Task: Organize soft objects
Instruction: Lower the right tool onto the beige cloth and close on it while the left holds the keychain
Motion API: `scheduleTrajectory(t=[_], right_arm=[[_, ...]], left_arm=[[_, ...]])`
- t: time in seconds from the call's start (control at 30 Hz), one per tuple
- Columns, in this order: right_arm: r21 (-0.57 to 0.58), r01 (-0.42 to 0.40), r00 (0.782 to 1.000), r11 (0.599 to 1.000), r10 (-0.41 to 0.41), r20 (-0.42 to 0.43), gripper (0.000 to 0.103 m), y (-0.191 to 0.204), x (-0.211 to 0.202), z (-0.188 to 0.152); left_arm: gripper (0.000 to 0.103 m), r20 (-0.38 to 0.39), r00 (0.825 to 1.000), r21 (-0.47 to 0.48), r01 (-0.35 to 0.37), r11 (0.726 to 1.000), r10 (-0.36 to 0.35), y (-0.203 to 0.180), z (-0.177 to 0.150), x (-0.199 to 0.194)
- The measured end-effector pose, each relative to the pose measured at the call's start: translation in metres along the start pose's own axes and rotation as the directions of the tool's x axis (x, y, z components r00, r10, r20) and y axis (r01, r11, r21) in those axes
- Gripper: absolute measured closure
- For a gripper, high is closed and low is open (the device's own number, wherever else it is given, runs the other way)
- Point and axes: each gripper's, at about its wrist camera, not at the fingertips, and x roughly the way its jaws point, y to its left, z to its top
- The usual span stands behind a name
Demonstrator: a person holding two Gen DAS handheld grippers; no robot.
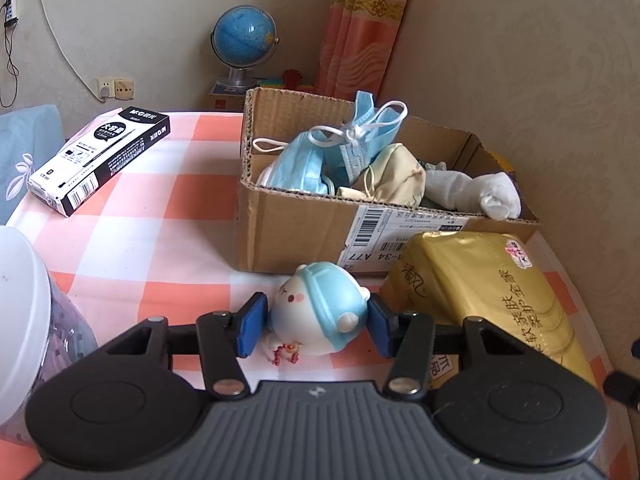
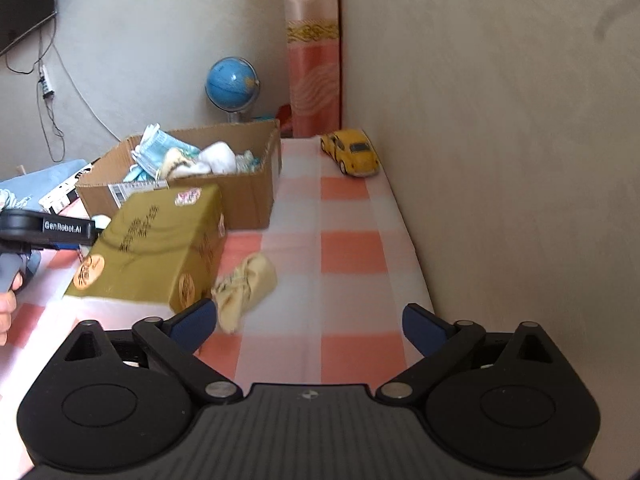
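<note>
The small soft round figure with a white face and pale blue hood (image 1: pixel 318 314) lies on the checked orange-and-white table (image 1: pixel 168 200) at the lower centre of the left view, tipped on its side, face toward the upper left of the frame and its long axis running from there down to the lower right. The left tongs (image 1: pixel 316 326) close around it, one blue pad (image 1: pixel 252 324) against each side; whether it is lifted clear of the cloth cannot be told.

Just behind it stands one open brown cardboard box (image 1: pixel 296 228) holding two or three pale blue face masks (image 1: pixel 340 148), one cream cloth bundle (image 1: pixel 394 176) and one rolled white sock (image 1: pixel 476 192) — its far corner is hidden. One gold tissue pack (image 1: pixel 480 292) lies to the right, touching the box front, cut off by the tongs' frame.

In the right view a second crumpled cream cloth bundle (image 2: pixel 244 284) lies on the table beside the gold pack, blurred. The right tongs (image 2: pixel 308 320) stand wide apart, holding nothing, the bundle by their left pad.

One black-and-white pen box (image 1: pixel 100 160) lies at upper left; one yellow toy car (image 2: pixel 352 152) sits by the wall.
</note>
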Motion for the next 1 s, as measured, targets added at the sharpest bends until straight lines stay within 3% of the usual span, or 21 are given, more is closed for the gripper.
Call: scheduleTrajectory(t=[0.13, 0.27, 0.63, 0.87, 1.0], right_arm=[[-0.017, -0.029, 1.000, 0.999, 0.029, -0.001, 0.020, -0.002, 0.012, 0.011], [-0.020, -0.065, 0.998, 0.998, 0.064, -0.013, 0.027, -0.002, 0.026, 0.019], [-0.016, -0.095, 0.993, 0.995, 0.094, -0.068, 0.027, -0.002, 0.061, 0.022], [-0.024, -0.006, 0.998, 1.000, 0.004, -0.057, 0.027, -0.011, 0.057, 0.021], [-0.009, -0.052, 0.998, 0.999, 0.052, -0.044, 0.027, -0.011, 0.054, 0.023]], left_arm=[[0.050, -0.001, 1.000, 0.005, -0.002, 1.000, 0.002, -0.001, 0.000, 0.001], [0.050, -0.002, 1.000, 0.005, -0.002, 1.000, 0.002, -0.001, 0.000, 0.001], [0.050, -0.004, 1.000, 0.008, -0.003, 1.000, 0.003, -0.001, 0.001, 0.001], [0.050, -0.003, 1.000, 0.012, -0.003, 1.000, 0.003, 0.000, 0.001, 0.001], [0.050, -0.001, 1.000, 0.015, -0.008, 1.000, 0.008, -0.001, 0.000, 0.001]])
